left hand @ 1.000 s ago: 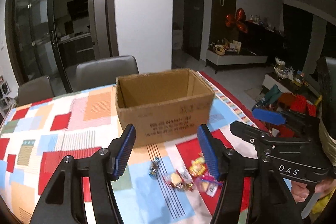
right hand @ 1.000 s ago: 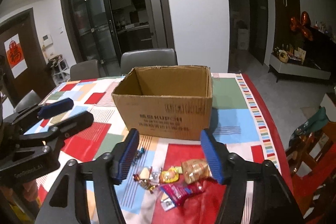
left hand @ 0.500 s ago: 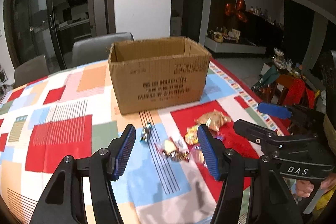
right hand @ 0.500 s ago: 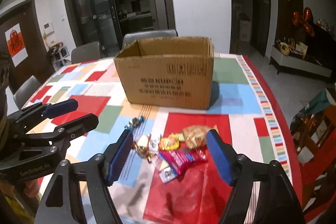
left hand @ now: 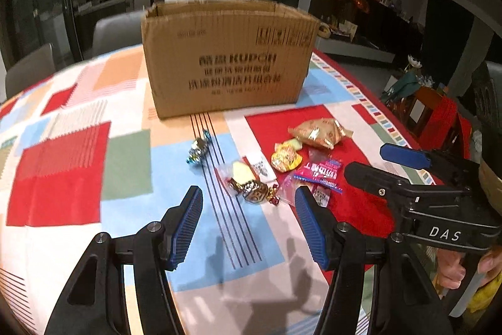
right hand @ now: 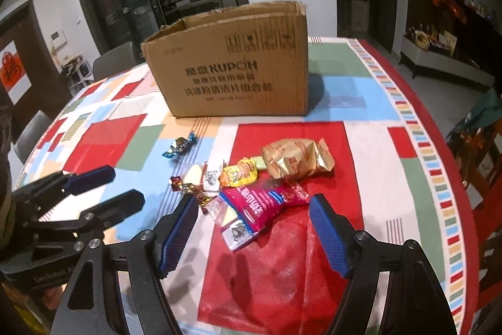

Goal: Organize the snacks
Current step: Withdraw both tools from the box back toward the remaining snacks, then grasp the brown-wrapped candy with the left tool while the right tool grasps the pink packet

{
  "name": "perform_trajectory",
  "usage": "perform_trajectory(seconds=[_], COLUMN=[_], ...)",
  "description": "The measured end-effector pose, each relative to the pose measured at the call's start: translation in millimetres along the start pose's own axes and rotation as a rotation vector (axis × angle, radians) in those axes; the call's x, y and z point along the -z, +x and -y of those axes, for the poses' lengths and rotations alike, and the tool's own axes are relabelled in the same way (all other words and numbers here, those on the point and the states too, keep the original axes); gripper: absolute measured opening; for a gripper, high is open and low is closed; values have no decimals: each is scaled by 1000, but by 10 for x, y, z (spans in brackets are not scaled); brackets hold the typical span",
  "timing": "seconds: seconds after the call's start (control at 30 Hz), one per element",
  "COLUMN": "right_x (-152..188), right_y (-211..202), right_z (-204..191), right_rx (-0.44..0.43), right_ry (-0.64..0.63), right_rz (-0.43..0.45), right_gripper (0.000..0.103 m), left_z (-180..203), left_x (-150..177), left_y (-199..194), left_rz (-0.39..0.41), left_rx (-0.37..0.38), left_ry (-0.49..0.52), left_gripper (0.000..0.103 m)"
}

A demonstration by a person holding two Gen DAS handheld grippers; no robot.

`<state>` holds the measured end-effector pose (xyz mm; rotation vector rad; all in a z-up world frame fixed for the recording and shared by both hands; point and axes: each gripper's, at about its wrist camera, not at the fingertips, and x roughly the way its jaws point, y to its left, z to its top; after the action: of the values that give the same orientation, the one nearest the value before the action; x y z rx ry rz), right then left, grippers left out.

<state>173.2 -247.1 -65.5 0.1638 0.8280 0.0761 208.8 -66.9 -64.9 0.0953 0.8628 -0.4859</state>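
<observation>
right tongs [right hand: 254,228]: spread, empty | pink packet [right hand: 260,204] just ahead: light, crinkly, probably slippery | pinch its middle

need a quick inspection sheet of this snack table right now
surface: patchwork tablecloth, flat.
job's things: cardboard box upright, top open; gold packet, pink packet, yellow sweet, blue-foil sweet loose in front of it.
clutter: nothing seen.
grippers: left claw and right claw open, empty; right has just opened wider.
cables: nothing seen.
surroundings: grey chair, glass doors.
</observation>
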Motion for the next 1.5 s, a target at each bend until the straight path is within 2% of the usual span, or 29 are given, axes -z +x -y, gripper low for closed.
perform_trajectory(seconds=[0.27, 0.47, 0.63, 0.8, 0.93, 1.07, 1.27, 1.5], right_x=[18, -9, 4, 20, 30, 27, 73, 129], right_y=[225, 400, 547, 642, 704, 732, 692, 563], right_z=[121, 207, 269, 263, 274, 205, 182, 159], right_rx=[-4, -2, -16, -22, -32, -28, -27, -30], right_ry=[62, 155, 252, 294, 338, 292, 267, 246], right_rz=[-36, -57, -88, -100, -120, -124, -119, -105], right_gripper=[74, 74, 74, 73, 66, 48, 41, 37], left_z=[-33, -147, -211, -219, -203, -180, -183, -110], left_x=[-18, -37, -21, 0, -12, 7, 34, 62], left_y=[289, 498, 644, 736, 757, 789, 762, 625], left_rz=[-43, -79, -103, -117, -119, -133, -133, -112], left_rx=[28, 46, 39, 41, 63, 89, 107, 93], left_ry=[-52, -163, -238, -267, -286, -293, -296, -260], left_gripper=[60, 58, 53, 43, 37, 28, 27, 27])
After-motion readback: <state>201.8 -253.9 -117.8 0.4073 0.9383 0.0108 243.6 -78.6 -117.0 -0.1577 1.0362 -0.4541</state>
